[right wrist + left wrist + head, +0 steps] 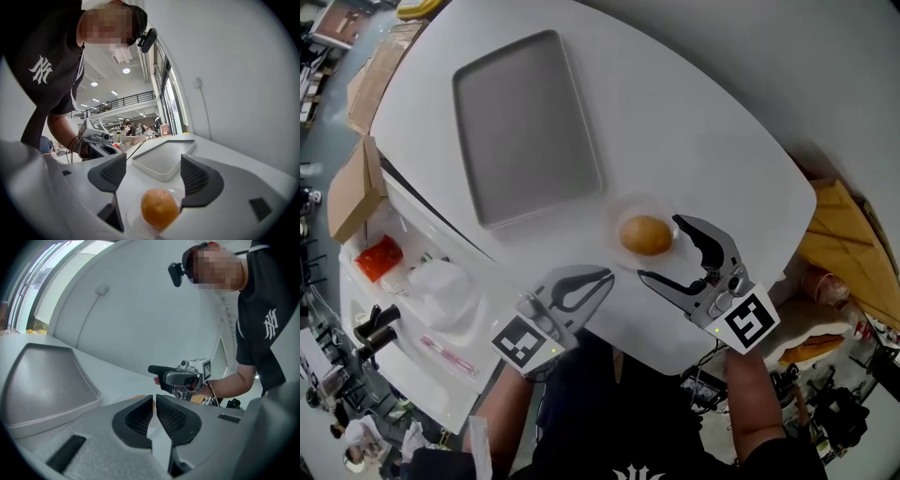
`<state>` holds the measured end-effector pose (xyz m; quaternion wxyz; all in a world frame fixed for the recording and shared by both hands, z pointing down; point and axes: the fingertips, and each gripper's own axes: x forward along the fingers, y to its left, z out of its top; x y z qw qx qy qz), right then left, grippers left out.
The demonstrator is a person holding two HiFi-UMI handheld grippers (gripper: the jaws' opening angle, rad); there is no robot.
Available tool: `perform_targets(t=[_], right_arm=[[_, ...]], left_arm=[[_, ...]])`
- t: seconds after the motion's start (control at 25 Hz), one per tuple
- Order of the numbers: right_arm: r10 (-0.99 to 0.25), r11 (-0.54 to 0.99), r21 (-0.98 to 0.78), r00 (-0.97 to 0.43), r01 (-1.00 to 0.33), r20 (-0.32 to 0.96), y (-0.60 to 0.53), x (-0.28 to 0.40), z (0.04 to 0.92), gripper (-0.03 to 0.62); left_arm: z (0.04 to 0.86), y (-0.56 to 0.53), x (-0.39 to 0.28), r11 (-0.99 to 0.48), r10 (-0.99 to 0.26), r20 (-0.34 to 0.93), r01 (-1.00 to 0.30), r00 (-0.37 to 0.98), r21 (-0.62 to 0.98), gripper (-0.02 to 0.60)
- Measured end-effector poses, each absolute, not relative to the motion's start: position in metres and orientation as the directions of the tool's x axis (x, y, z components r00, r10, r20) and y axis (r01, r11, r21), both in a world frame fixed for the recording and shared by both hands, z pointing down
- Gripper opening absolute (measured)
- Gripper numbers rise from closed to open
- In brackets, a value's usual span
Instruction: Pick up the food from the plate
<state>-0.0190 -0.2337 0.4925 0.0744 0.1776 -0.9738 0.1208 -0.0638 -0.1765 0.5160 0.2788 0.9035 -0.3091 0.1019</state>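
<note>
A round orange-brown piece of food (645,234) sits on a small clear plate (630,208) near the front of the white table (703,122). My right gripper (661,248) is open just right of it, its jaws spread toward the food without touching. In the right gripper view the food (159,207) lies low between the open jaws of that gripper (154,173), on the plate (132,216). To the food's left my left gripper (602,278) is shut and holds nothing. In the left gripper view its jaws (153,401) meet, and a sliver of food (138,397) shows behind them.
A grey tray (525,122) lies on the table beyond the plate, also seen as the tray (164,159) and the tray (44,380). The table's front edge runs right under both grippers. A white cart (403,300) with small items and a cardboard box (352,192) stand at left.
</note>
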Motion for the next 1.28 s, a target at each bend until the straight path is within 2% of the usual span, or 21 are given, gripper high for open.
perform_targets(t=[0.52,0.76,0.96,1.28], right_arm=[[-0.318,0.911,-0.179,-0.909,-0.372,0.27,-0.243,-0.026,0.549,0.356],[-0.282,0.926,-0.159,-0.906,-0.343,0.315,-0.236,-0.031,0.57,0.356],[-0.261,0.937,-0.13,-0.896,-0.325,0.359,-0.233,-0.037,0.583,0.356],[-0.241,0.948,-0.089,-0.874,-0.304,0.421,-0.231,-0.038,0.6,0.354]], left_arm=[[0.542,-0.174,-0.06,-0.659,-0.474,0.358,-0.594,0.804,0.461,0.009],[0.551,-0.177,-0.067,-0.702,-0.481,0.386,-0.61,0.787,0.367,0.009],[0.553,-0.181,-0.076,-0.664,-0.501,0.383,-0.628,0.776,0.405,0.009],[0.552,-0.178,-0.07,-0.69,-0.483,0.372,-0.606,0.793,0.396,0.009]])
